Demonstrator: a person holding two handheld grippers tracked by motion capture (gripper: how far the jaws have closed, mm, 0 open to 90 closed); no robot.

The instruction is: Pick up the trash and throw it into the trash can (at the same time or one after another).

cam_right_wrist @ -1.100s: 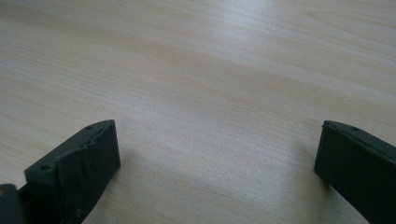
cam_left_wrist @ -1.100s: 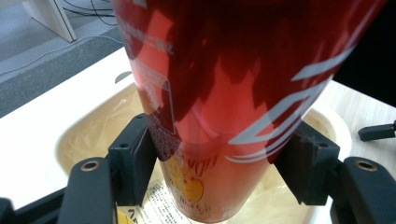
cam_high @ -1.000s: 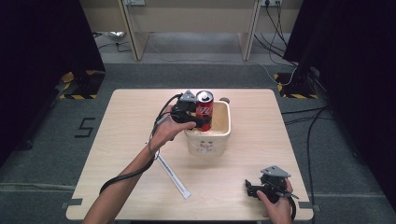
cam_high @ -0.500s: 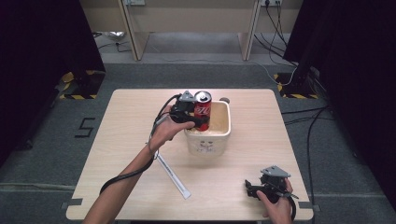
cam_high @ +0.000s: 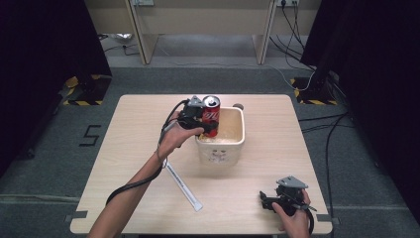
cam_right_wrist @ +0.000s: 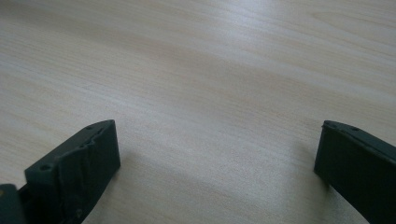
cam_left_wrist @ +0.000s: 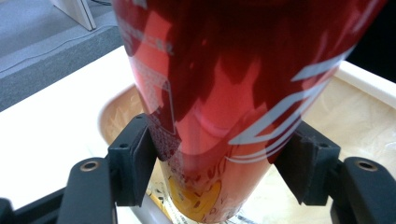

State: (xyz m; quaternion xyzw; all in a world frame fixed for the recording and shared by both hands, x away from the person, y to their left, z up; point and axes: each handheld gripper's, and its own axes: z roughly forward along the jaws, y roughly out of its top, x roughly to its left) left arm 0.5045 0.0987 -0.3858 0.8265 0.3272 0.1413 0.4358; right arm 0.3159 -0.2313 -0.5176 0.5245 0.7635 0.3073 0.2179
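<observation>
Red aluminium drink can (cam_high: pixel 211 115) clamped in left gripper (cam_high: pixel 199 120), held over near-left rim of cream square plastic tub (cam_high: pixel 236 142).

Mid-placement, by the look of it; pads pressed on both flanks of can; next: shifting inward past rim, lowering upright, then releasing; right gripper (cam_right_wrist: pixel 212 172) spread wide, empty, resting on pale wooden table (cam_high: pixel 297 134).

can (cam_left_wrist: pixel 224 93): top cut off by frame | print blurred | tub (cam_high: pixel 233 144) floor partly hidden

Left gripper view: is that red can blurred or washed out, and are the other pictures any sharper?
Left gripper view: the red can is soft from closeness, with glare patches; table behind overexposed. Right gripper view: wood grain sharp farther off, softer near the jaws. High view: evenly lit, dark at both sides.
</observation>
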